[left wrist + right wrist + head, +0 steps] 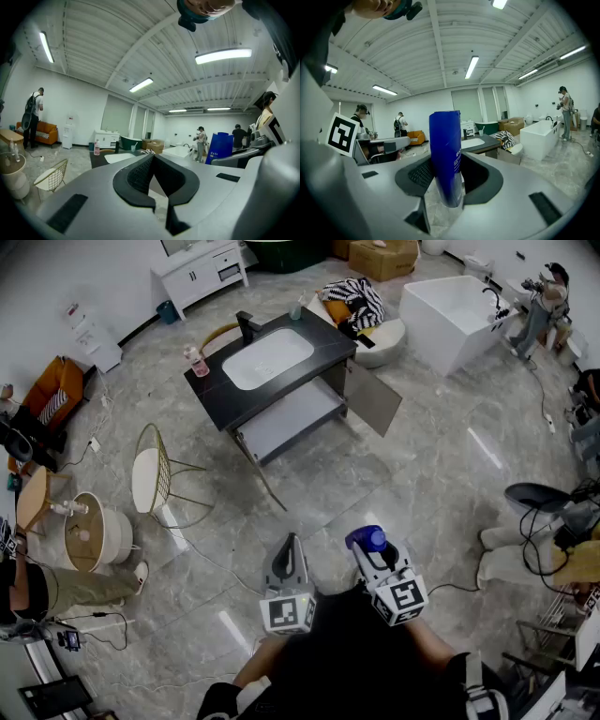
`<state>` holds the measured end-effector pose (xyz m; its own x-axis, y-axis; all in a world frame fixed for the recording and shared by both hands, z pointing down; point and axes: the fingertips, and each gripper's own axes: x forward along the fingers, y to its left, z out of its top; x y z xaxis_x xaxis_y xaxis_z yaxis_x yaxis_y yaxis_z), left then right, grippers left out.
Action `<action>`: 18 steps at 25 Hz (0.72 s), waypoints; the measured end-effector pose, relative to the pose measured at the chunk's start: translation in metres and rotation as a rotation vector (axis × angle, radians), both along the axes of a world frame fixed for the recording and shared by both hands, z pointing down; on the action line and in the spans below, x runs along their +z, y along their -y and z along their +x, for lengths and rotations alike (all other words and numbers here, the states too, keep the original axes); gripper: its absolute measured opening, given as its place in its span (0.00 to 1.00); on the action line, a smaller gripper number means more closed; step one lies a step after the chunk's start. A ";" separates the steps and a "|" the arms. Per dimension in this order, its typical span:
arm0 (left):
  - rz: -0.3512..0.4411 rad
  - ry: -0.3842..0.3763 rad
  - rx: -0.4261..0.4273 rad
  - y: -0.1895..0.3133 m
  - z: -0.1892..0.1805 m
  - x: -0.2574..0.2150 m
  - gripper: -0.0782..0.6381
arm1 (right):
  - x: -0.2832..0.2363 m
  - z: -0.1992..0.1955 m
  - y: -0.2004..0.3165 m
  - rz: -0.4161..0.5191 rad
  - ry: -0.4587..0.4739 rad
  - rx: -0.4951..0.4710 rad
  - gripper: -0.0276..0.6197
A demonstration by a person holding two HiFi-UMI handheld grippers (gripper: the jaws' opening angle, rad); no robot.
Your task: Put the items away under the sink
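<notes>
**Item:** blue bottle (445, 154), tall, round-bodied, opaque.

**Location:** it is held upright in the right gripper (446, 176), whose jaws are clamped on its lower body. It is carried well apart from the sink cabinet (211, 390), which is seen across the floor with its door (373, 399) swung open and its lower shelf (291, 418) exposed.

**Second tool:** the jaws of the left gripper (152, 161) are brought together at the tips; nothing is carried between them.

**Handling (judged):** the wall is taken to be stiff, smooth plastic that may slide between the pads. Breakage is not much feared. With the hold so low, the tall body may tip if swung, so a hold nearer mid-height is advised.

**Also noted:** a pink bottle (195, 362) is left on the countertop beside the basin.

**Not made out:** the fill level, and so the weight, is concealed by the opaque wall. The label print is too small to be read. The bottle's base is masked by the jaws. The space behind the shelf is covered by the countertop.
</notes>
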<state>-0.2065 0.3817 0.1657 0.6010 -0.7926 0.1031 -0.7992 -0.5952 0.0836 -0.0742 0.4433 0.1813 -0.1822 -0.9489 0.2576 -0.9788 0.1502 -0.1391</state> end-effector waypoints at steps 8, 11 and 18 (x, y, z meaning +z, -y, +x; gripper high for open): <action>-0.009 0.002 0.010 0.006 -0.008 0.003 0.13 | 0.003 -0.011 0.004 0.013 0.014 0.015 0.30; -0.014 0.005 0.012 0.010 -0.014 0.005 0.13 | 0.005 -0.015 0.007 0.016 0.016 0.022 0.29; -0.018 0.001 0.040 0.023 -0.029 0.008 0.13 | 0.008 -0.029 0.019 0.011 0.033 0.065 0.30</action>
<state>-0.2353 0.3588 0.1739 0.6321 -0.7659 0.1177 -0.7749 -0.6251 0.0934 -0.1035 0.4239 0.1889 -0.1286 -0.9617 0.2421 -0.9814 0.0883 -0.1705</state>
